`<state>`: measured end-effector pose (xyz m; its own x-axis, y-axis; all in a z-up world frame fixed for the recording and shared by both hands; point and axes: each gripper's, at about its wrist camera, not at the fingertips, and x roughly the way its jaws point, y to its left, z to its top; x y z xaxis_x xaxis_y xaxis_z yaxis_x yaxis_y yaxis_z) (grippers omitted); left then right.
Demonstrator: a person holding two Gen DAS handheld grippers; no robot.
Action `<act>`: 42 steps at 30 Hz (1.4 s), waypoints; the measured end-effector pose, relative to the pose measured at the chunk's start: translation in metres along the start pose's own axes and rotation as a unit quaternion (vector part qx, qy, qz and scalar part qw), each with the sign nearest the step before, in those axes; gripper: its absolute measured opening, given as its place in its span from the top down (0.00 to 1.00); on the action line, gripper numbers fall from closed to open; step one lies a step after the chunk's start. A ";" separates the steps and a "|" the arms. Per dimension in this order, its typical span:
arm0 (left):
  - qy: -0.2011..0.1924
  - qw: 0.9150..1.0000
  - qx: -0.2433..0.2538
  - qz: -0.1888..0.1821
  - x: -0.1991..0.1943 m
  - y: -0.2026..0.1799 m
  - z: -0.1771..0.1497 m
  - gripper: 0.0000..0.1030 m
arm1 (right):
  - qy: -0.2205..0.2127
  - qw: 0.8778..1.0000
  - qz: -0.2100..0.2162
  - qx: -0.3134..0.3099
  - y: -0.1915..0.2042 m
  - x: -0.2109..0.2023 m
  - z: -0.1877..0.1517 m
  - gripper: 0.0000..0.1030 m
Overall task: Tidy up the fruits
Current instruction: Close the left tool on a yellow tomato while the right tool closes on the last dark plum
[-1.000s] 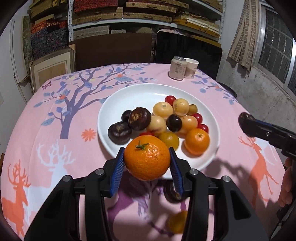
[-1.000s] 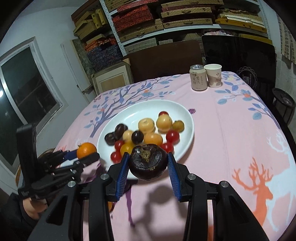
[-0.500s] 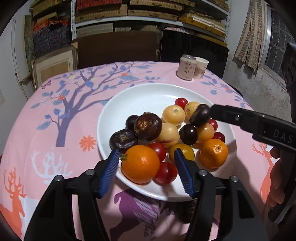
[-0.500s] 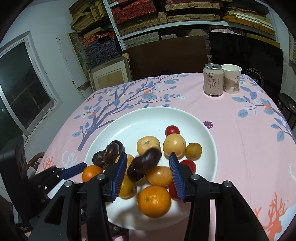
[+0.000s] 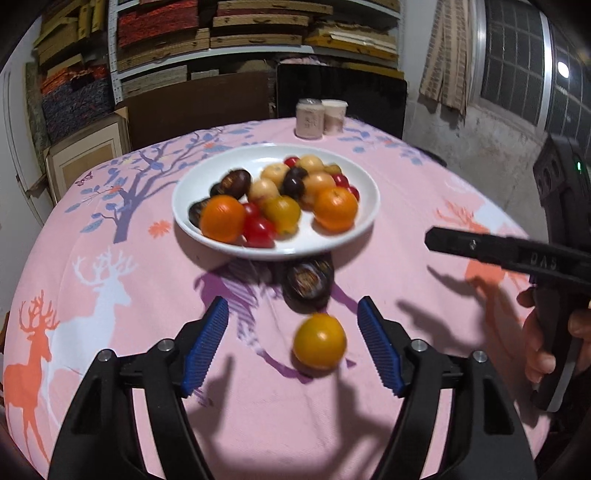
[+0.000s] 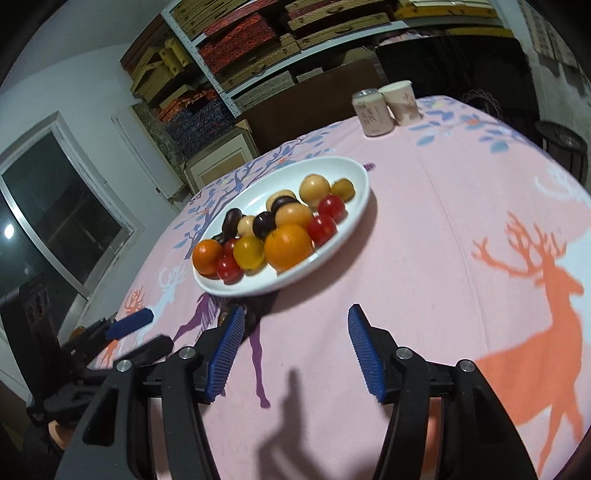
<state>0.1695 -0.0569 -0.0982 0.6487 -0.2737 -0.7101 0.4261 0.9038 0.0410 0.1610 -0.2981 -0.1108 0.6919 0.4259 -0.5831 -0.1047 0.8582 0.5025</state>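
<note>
- Two hand-held grippers hover over a round table spread with a pink tablecloth (image 5: 406, 206) printed with deer and a tree; both views are motion-blurred.
- Left gripper (image 5: 293, 345): jaws spread apart and empty, having just been opening. A yellow-orange fruit (image 5: 320, 340) lies on the cloth in the gap between the blue pads (image 5: 205, 347), touching neither pad.
- Right gripper (image 6: 295, 349): jaws likewise parted and gripping nothing, having just been opening; only bare cloth shows between its blue pads (image 6: 226, 350). In the left wrist view this gripper enters from the right edge, held in a person's hand (image 5: 543, 343).
- White plate (image 5: 184, 206): sits near the table's centre, beyond both grippers, heaped with fruit. Its load includes two oranges, one at the near left (image 5: 223, 218) and one at the near right (image 5: 335, 208), several red cherry tomatoes (image 5: 259, 230), pale yellow round fruits (image 6: 314, 187) and dark purple-brown fruits (image 5: 235, 181).
- Dark fruit (image 5: 308, 282): rests on the cloth just beside the plate's near rim, between the plate and the yellow-orange fruit.
- Far side of table: a drink can (image 6: 371, 112) and a paper cup (image 6: 402, 99) stand side by side, well apart from the plate.
- Background: shelves (image 5: 258, 29) stacked with flat boxes.
</note>
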 end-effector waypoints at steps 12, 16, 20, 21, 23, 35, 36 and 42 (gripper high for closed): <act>0.033 0.999 -0.009 0.007 0.029 -0.005 -0.014 0.46 | 0.001 0.999 -0.024 -0.036 0.002 0.007 -0.012 0.42; 0.032 0.999 -0.016 0.001 0.030 -0.003 -0.014 0.51 | 0.001 0.999 -0.028 -0.045 0.005 0.007 -0.013 0.42; 0.029 0.999 -0.024 -0.001 0.030 0.000 -0.014 0.59 | 0.003 0.999 -0.031 -0.042 0.004 0.009 -0.013 0.42; 0.031 0.999 -0.025 -0.003 0.030 0.000 -0.015 0.59 | 0.004 0.999 -0.031 -0.042 0.004 0.009 -0.013 0.42; 0.033 0.999 -0.028 -0.005 0.031 0.001 -0.014 0.60 | 0.004 0.999 -0.032 -0.042 0.004 0.009 -0.013 0.42; 0.024 0.999 -0.030 0.003 0.028 0.004 -0.014 0.64 | 0.003 0.999 -0.031 -0.038 0.002 0.009 -0.013 0.41; 0.020 0.999 -0.032 0.007 0.027 0.006 -0.013 0.64 | 0.003 0.999 -0.031 -0.039 0.002 0.009 -0.013 0.41; -0.042 0.995 -0.082 0.043 -0.001 0.035 -0.009 0.64 | 0.020 0.998 -0.038 -0.040 0.006 0.016 -0.014 0.41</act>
<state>0.1782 -0.0216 -0.1022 0.7319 -0.2140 -0.6469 0.2633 0.9645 -0.0211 0.1618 -0.2824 -0.1261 0.6711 0.3687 -0.6431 -0.1118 0.9080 0.4038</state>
